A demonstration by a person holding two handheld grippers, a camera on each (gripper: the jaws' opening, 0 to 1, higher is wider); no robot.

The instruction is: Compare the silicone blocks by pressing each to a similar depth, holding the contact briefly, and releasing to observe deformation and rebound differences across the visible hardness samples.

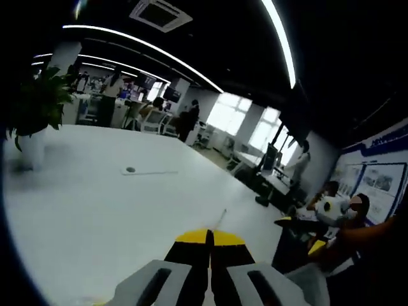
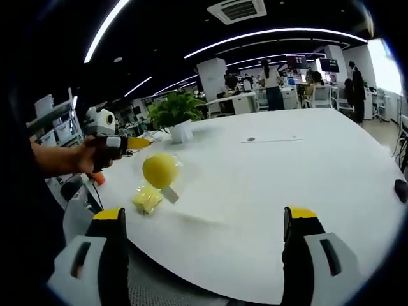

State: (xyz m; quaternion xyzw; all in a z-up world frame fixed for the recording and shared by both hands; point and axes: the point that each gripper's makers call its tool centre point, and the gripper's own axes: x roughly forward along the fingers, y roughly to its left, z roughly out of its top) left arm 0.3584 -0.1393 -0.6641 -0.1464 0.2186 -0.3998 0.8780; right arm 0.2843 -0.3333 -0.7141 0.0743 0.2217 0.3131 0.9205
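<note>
The yellow ball (image 2: pixel 160 169) and flat yellow block (image 2: pixel 147 199) sit near the counter (image 2: pixel 268 191) edge — likely soft, springy. Right claw (image 2: pixel 204 223) spreads wide; left claw (image 1: pixel 209 239) is closed, empty — press from above.

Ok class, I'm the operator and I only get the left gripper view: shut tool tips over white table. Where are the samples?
Observer: In the right gripper view a yellow ball shows near the edge of the white table, in front of a potted plant.
Operator: Is that the only sample?
Observer: No. A flat yellow block lies on the table right beside the ball, nearer the camera.
Operator: And the right tool?
Observer: The right tool is wide open and holds nothing, with both yellow pieces ahead of its left jaw.
</note>
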